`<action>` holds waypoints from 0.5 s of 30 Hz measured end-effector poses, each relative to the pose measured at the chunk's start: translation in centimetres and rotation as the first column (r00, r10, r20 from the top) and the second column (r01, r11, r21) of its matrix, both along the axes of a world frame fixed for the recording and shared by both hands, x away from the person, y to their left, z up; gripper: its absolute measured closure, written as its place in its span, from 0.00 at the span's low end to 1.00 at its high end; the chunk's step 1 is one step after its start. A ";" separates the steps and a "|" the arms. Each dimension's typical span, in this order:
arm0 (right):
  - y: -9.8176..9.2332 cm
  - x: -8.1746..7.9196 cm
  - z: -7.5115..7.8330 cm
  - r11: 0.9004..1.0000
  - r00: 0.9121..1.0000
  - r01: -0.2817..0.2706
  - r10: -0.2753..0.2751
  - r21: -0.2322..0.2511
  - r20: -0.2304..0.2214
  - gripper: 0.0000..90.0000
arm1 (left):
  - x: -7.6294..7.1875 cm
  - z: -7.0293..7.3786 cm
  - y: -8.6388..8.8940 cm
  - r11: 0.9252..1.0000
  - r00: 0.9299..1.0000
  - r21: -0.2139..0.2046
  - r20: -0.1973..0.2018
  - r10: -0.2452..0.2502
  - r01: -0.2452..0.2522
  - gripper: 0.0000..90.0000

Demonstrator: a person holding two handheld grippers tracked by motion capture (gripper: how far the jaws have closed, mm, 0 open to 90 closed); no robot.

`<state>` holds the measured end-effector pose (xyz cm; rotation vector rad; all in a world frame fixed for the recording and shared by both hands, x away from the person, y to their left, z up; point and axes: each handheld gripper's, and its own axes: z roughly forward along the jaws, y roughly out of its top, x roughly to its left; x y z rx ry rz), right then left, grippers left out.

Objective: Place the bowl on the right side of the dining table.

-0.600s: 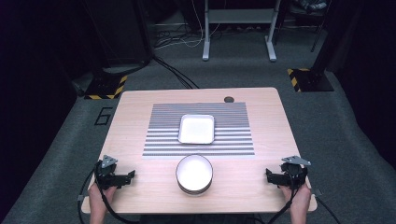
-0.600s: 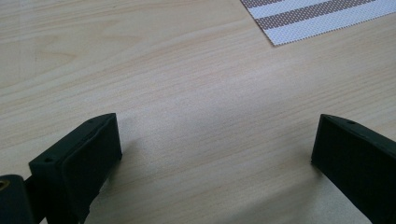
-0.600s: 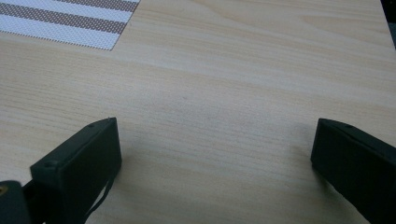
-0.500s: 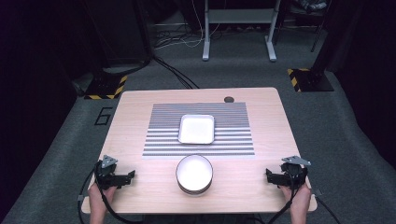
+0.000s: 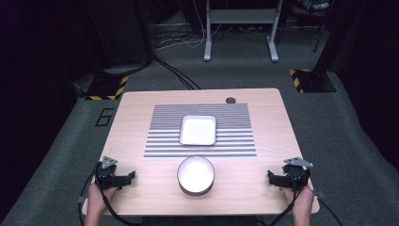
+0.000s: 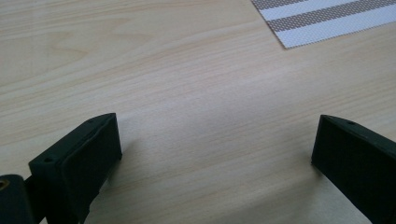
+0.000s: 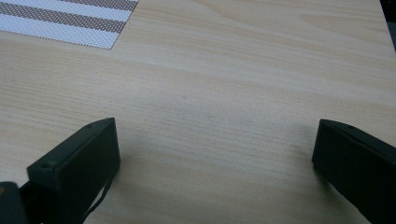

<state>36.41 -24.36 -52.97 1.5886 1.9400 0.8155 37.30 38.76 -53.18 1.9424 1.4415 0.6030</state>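
A round white bowl (image 5: 195,175) with a dark rim sits near the table's front edge, in the middle. Behind it a square white dish (image 5: 198,130) rests on a striped placemat (image 5: 202,132). My left gripper (image 5: 128,178) lies low over the table at the front left, open, jaws wide apart over bare wood (image 6: 215,135). At the front right my right gripper (image 5: 272,178) is open too, nothing between its jaws (image 7: 215,140). Each points inward toward the bowl, well apart from it.
The wooden table (image 5: 141,108) has a dark round grommet (image 5: 230,100) at its back edge. A corner of the placemat (image 6: 322,18) shows ahead of the left gripper, and another corner (image 7: 65,21) ahead of the right one. Cables and a metal stand (image 5: 240,28) are on the floor behind.
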 end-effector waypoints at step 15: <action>0.3 -1.4 0.7 0.998 0.999 -0.015 0.013 0.068 0.041 0.00 | -0.8 0.5 0.0 1.000 1.000 -0.026 0.003 -0.016 0.016 0.01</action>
